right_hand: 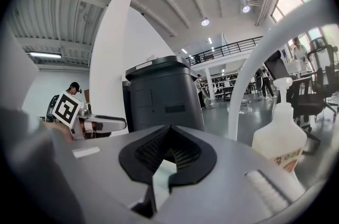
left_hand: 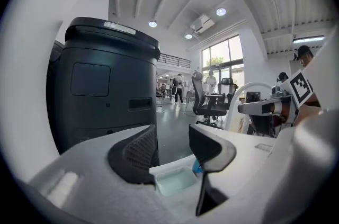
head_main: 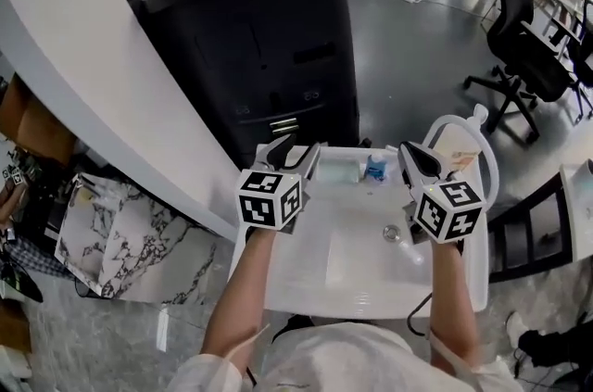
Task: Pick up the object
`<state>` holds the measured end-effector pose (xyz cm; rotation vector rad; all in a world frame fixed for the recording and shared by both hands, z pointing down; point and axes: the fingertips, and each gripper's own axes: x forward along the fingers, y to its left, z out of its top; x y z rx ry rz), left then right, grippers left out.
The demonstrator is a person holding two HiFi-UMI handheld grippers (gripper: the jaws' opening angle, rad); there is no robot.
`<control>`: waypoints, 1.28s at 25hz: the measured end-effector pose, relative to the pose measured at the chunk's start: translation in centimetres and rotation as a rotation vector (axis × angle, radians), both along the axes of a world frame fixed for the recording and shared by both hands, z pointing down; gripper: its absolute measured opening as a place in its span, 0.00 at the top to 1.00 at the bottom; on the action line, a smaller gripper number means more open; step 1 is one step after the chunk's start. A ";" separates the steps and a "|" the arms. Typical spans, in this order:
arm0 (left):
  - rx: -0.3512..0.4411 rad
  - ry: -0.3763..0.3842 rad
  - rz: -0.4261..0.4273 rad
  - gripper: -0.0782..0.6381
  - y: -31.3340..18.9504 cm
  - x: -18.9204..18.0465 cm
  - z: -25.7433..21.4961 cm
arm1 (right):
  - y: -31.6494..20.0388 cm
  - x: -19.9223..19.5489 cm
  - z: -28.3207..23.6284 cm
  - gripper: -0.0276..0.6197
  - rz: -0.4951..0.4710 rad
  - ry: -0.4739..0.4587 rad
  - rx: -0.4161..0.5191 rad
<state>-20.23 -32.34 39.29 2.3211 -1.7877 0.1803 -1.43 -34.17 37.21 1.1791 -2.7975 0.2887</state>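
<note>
Straight ahead at the counter's (head_main: 371, 279) far edge sits the tray (head_main: 338, 166), lined up between my left gripper's (head_main: 295, 155) wide-open jaws, untouched. A blue object (head_main: 375, 168) lies just right. My right gripper (head_main: 417, 158) is closed, empty.

White table (head_main: 371, 284) w/ pale tray (head_main: 338, 166), blue obj (head_main: 375, 168), spray bottle (head_main: 461, 160) on it.

White sink (head_main: 371, 274), black copier (head_main: 250, 38), blue object (head_main: 375, 169).
</note>
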 end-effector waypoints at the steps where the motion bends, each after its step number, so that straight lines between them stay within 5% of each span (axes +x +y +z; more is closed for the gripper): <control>1: 0.005 -0.004 0.018 0.60 -0.3 0.0 -0.2 | 0.0 -0.1 -0.2 0.95 0.012 0.000 0.005; 13: 0.006 -0.051 0.206 0.60 -2.1 1.2 0.1 | 0.8 -1.3 -0.6 0.95 0.097 0.014 0.029; 32: -0.163 -0.436 0.640 0.60 -2.0 7.4 8.9 | 2.2 -1.4 0.7 0.95 0.118 0.064 0.020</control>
